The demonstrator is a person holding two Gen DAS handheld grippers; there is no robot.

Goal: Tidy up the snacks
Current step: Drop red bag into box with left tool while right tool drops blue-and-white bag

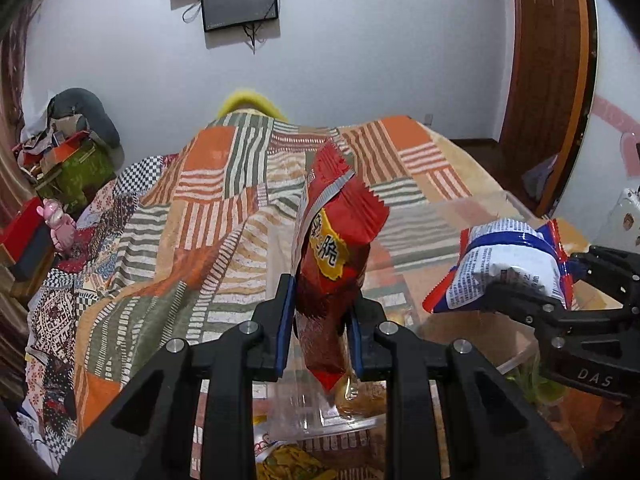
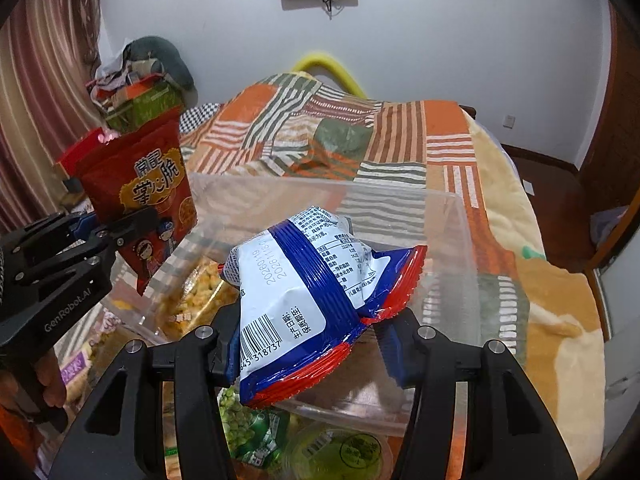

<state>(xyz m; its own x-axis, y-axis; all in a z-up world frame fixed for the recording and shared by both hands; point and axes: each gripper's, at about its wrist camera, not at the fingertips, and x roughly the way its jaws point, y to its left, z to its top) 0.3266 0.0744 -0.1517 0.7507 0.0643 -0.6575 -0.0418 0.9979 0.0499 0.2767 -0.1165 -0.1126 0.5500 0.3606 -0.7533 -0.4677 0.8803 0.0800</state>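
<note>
My left gripper (image 1: 320, 312) is shut on a red snack packet (image 1: 336, 248) and holds it upright above the near-left part of a clear plastic bin (image 2: 460, 240). The same packet (image 2: 148, 200) and the left gripper (image 2: 116, 232) show at the left of the right wrist view. My right gripper (image 2: 308, 340) is shut on a white, blue and red snack packet (image 2: 304, 296), held above the bin. That packet (image 1: 508, 264) and the right gripper (image 1: 536, 296) show at the right of the left wrist view. A packet of yellow snacks (image 2: 196, 296) lies in the bin.
The bin sits on a bed with a patchwork quilt (image 1: 180, 208). Green snack packets (image 2: 256, 428) and a green tub (image 2: 340, 452) lie in front of the bin. Boxes and clothes (image 1: 68, 148) are piled at the far left. A wooden door (image 1: 552, 60) stands at the right.
</note>
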